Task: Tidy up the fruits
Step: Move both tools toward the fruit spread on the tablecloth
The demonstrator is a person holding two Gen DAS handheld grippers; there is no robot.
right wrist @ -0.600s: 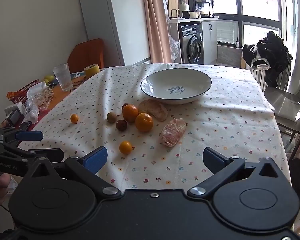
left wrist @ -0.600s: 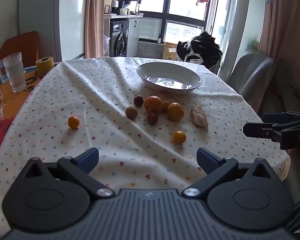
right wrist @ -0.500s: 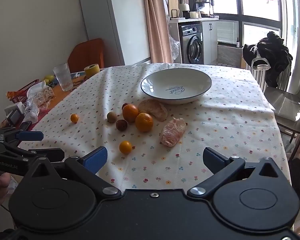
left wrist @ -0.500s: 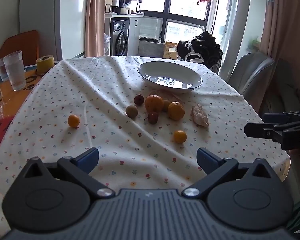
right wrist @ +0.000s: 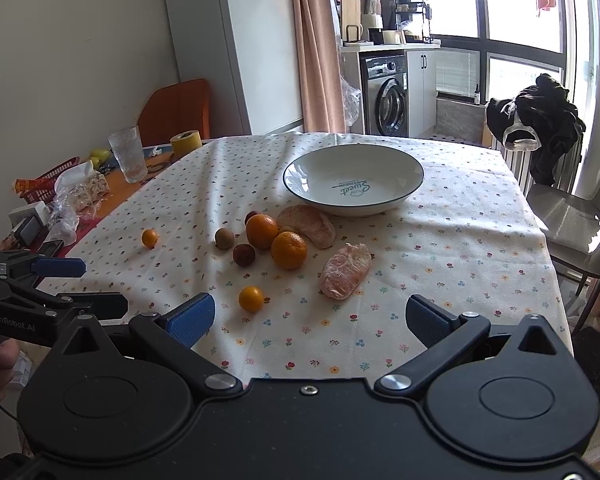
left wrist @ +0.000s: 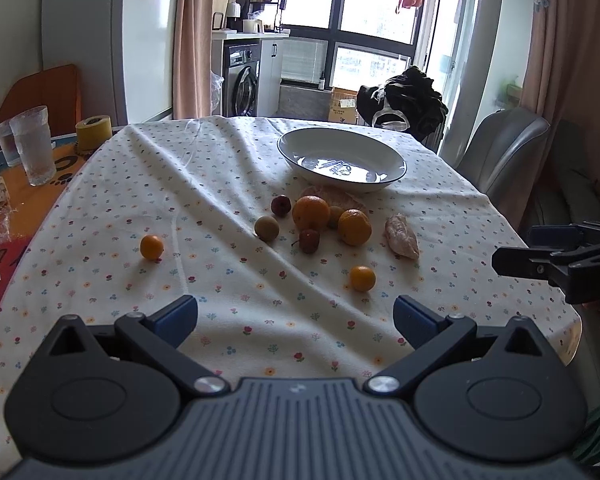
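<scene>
Near the one white, dark-rimmed ceramic bowl (right wrist: pixel 404 184) lie two large round oranges (right wrist: pixel 288 250), two small orange kumquats (right wrist: pixel 251 298), two dark red round fruits (right wrist: pixel 244 255) and one brownish-green round fruit (right wrist: pixel 224 237). Two peeled pale citrus segments (right wrist: pixel 345 271) also lie by that bowl. Far left of it stand two clear ribbed drinking glasses (left wrist: pixel 35 145) and one yellow tape roll (left wrist: pixel 94 132).

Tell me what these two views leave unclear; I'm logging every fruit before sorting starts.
- Small fruit wedged between the two oranges: mostly hidden in the left wrist view, hidden entirely in the right.
- Peeled segment by the bowl: the left view shows only its top behind an orange.
- Lettering in the bowl: washed out by glare in the left view.
- Yellow items behind the tissue pack: too small to identify.
</scene>
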